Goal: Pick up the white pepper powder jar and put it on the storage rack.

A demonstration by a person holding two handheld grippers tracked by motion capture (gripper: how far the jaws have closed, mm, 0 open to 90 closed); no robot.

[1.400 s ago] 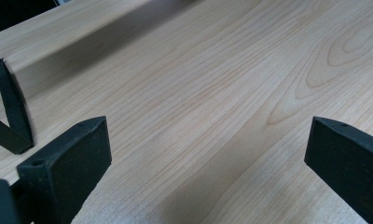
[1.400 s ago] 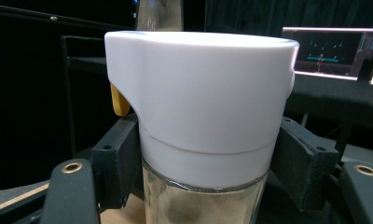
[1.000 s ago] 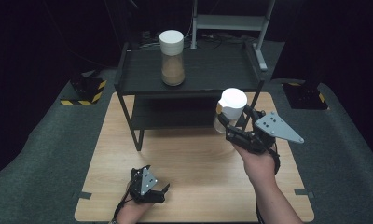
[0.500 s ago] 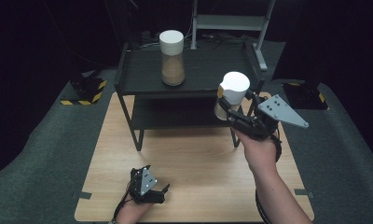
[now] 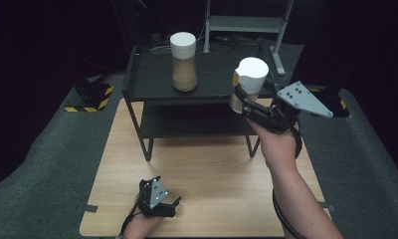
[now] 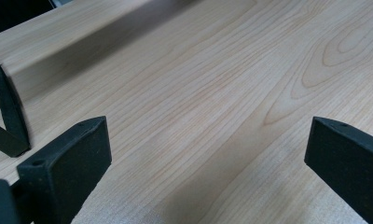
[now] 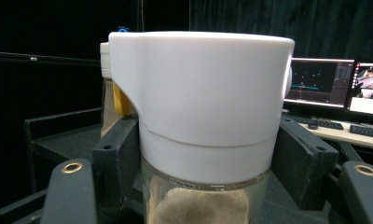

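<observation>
My right gripper (image 5: 244, 99) is shut on a clear jar with a white lid (image 5: 250, 73), holding it upright in the air at the right front edge of the black shelf's top (image 5: 152, 79). In the right gripper view the jar (image 7: 198, 107) sits between both jaws, with tan grain in its glass body and a yellow tab at the lid's left. A second white-lidded jar (image 5: 183, 59) with tan grain stands on the shelf top. My left gripper (image 5: 163, 195) rests open low over the wooden table (image 5: 212, 169) near its front edge, with nothing between its fingers (image 6: 68, 163).
The black two-tier shelf stands at the table's far side, with a lower tier (image 5: 197, 122) and thin legs (image 5: 147, 144). One shelf leg (image 6: 5, 112) is at the left of the left gripper view. Monitors (image 7: 334, 88) glow behind the jar. Grey carpet (image 5: 38, 169) surrounds the table.
My right gripper has lifted the jar up and away from me, from beside the shelf's lower right to its top edge. The left gripper has stayed still.
</observation>
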